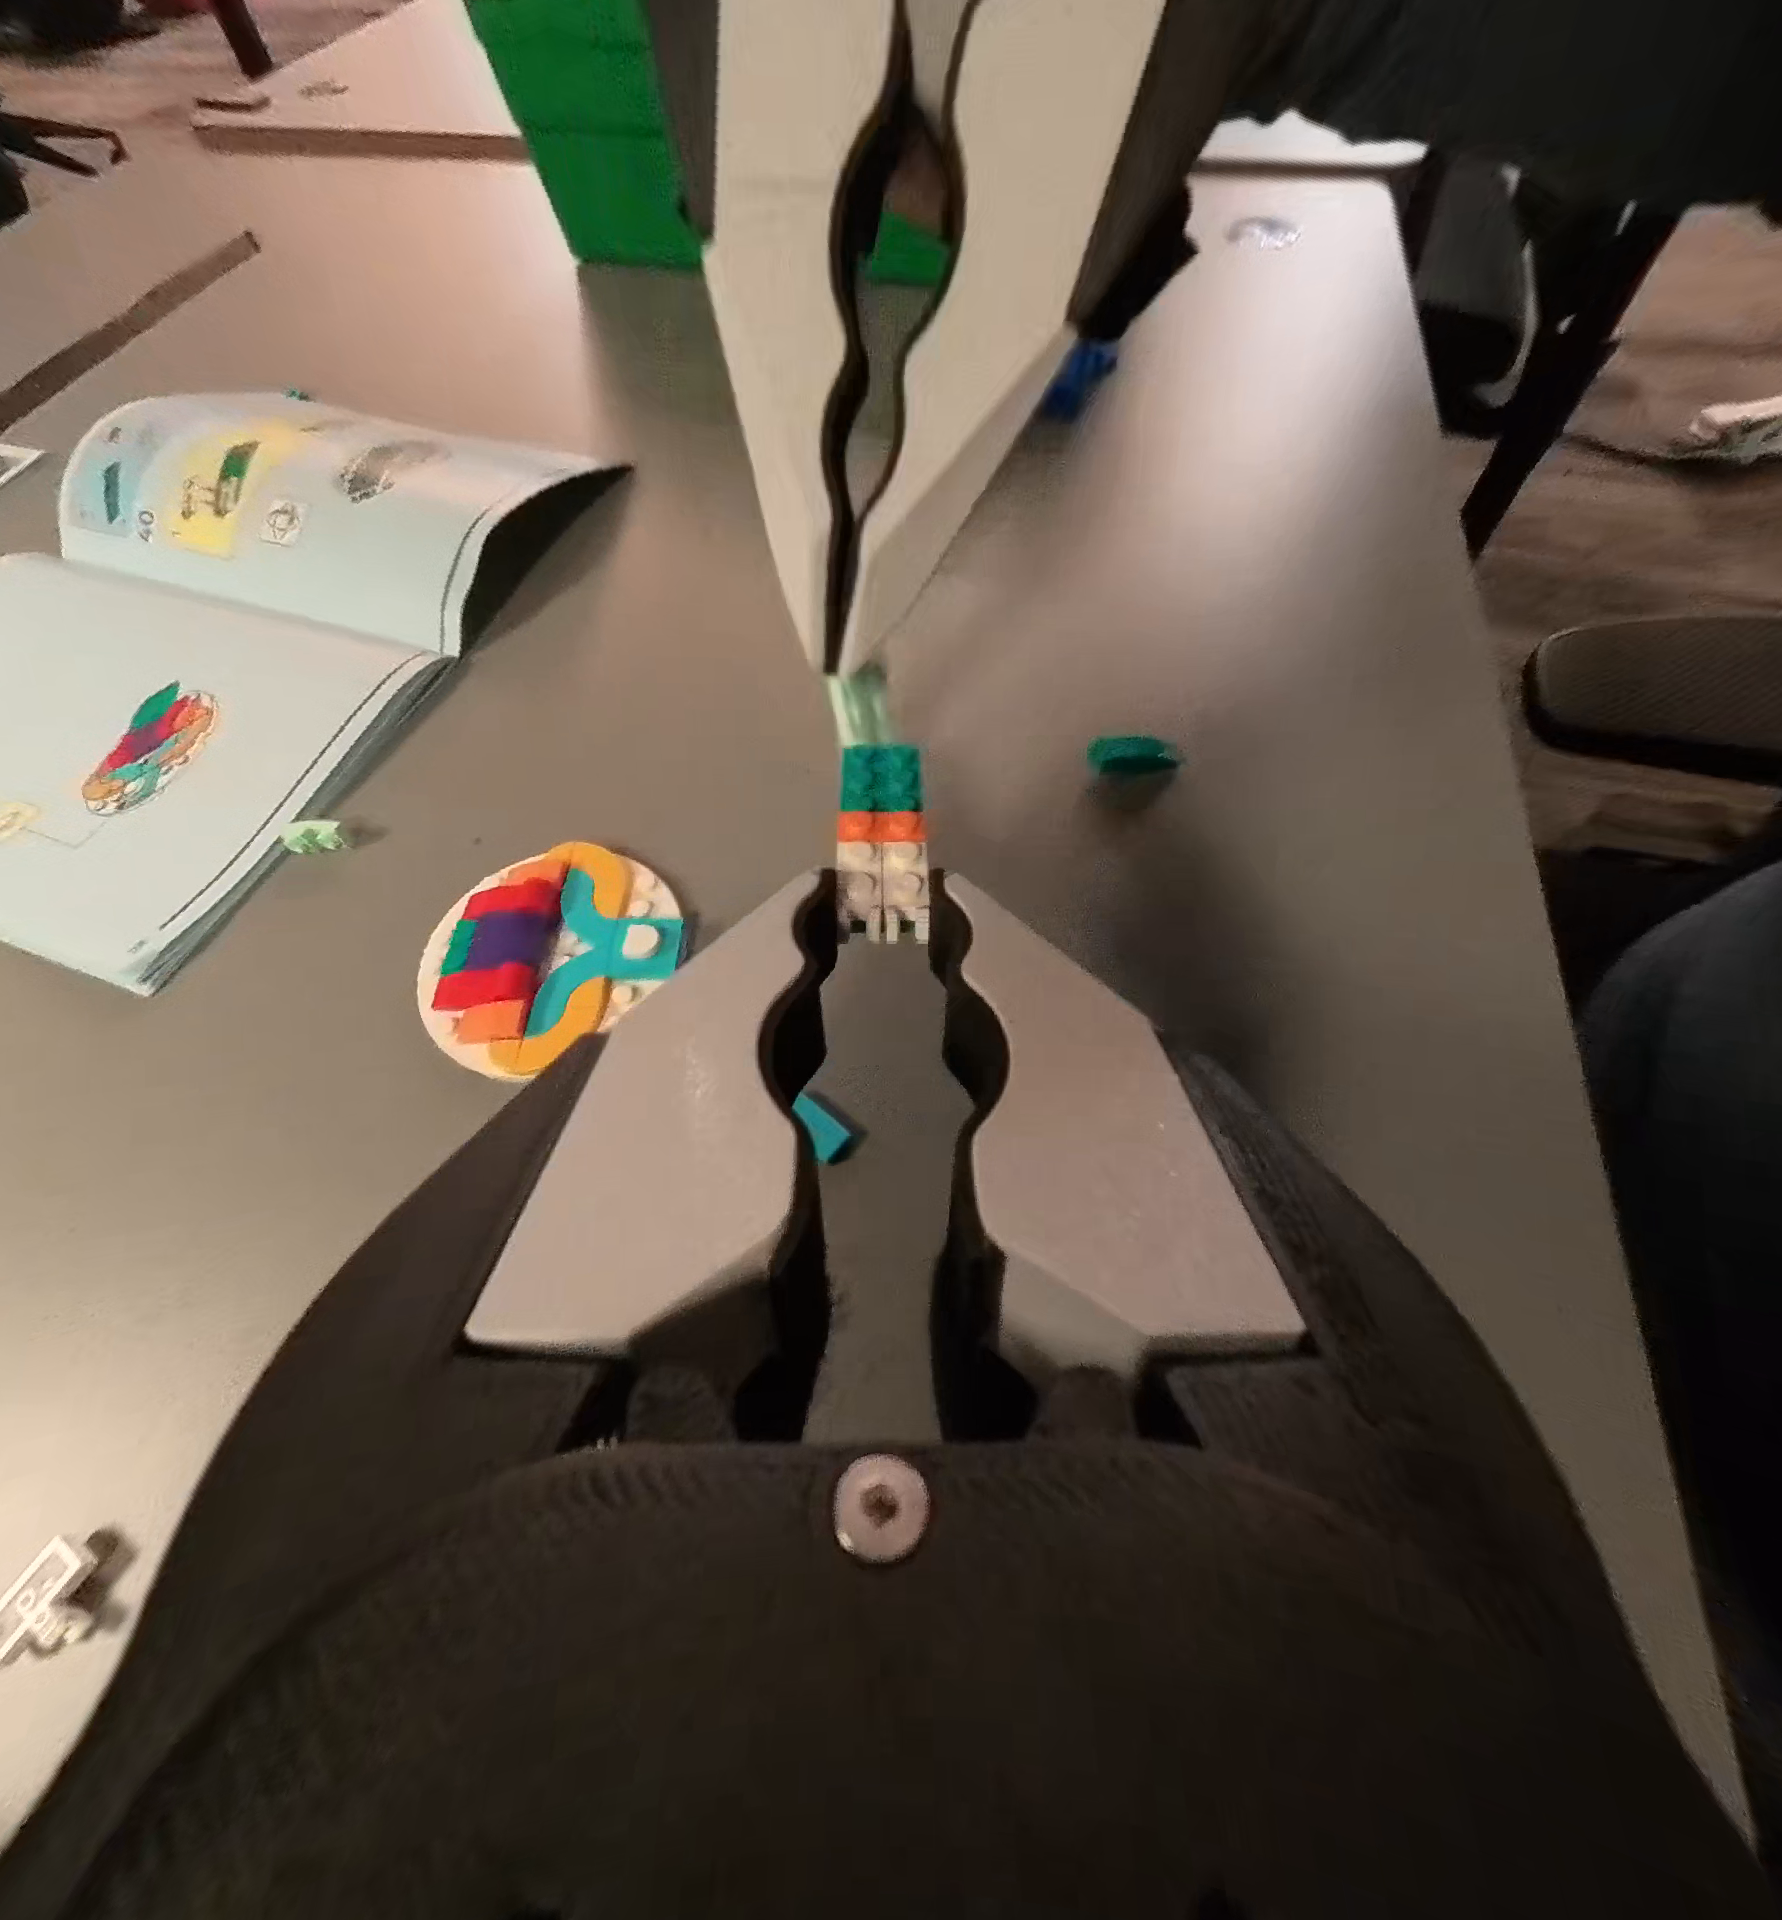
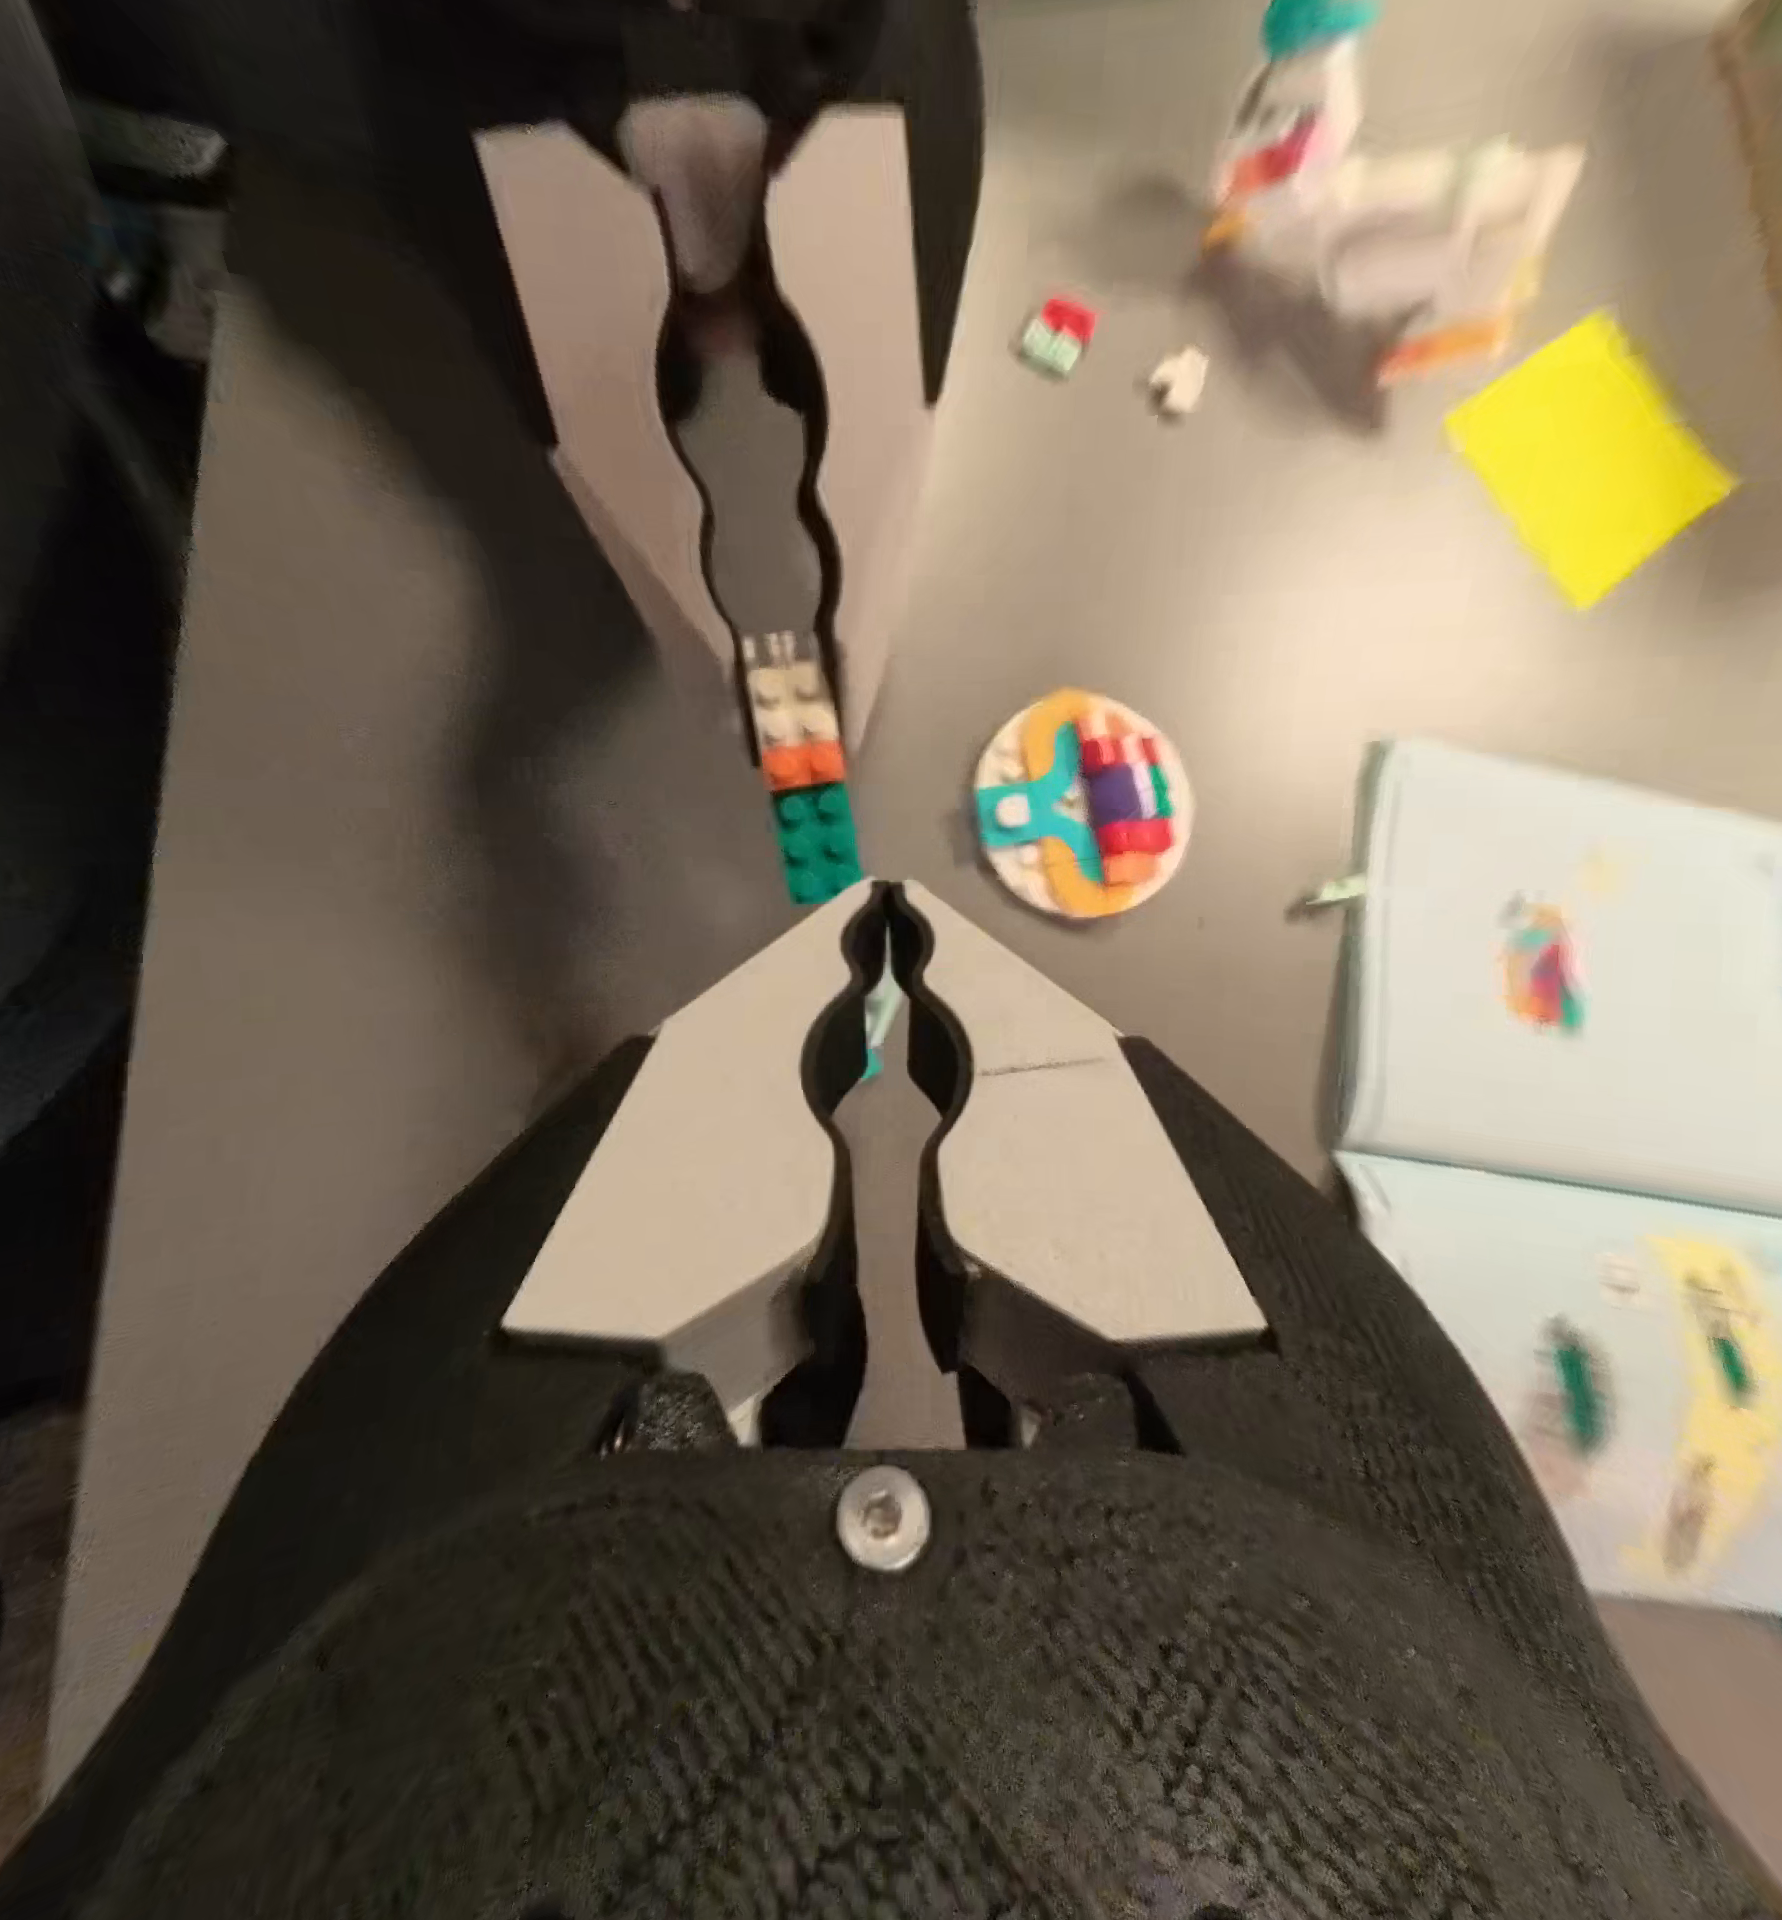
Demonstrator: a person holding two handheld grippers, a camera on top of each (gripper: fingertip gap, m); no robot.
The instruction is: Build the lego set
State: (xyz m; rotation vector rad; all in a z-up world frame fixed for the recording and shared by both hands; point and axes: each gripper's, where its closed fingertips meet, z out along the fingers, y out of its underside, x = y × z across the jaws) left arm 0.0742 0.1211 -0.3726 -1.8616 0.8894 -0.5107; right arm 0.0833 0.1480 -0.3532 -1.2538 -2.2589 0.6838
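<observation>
My left gripper [image 1: 882, 906] is shut on the white end of a small brick stack [image 1: 882, 821], white, then orange, then dark teal, held above the grey table [image 1: 1230, 935]. My right gripper [image 2: 885, 891] is shut on a pale green clear piece [image 2: 882, 1013]. In the left wrist view the right gripper [image 1: 851, 665] comes from the far side and its pale piece [image 1: 859, 709] touches the teal end of the stack. The right wrist view shows the left gripper [image 2: 799, 727] holding the stack [image 2: 809, 805]. A round white plate build [image 1: 554, 956] with red, purple, orange and teal bricks lies to the side.
An open instruction booklet [image 1: 191, 727] lies left of the build. Loose pieces lie about: a teal piece [image 1: 1131, 758], a small teal brick [image 1: 825, 1127], a white piece [image 1: 40, 1595], a pale green piece [image 1: 313, 836]. A yellow square [image 2: 1588, 457] and plastic bags [image 2: 1386, 208] lie farther off. Both grippers' tips are roughly 30 cm from the yellow square [image 2: 1588, 457].
</observation>
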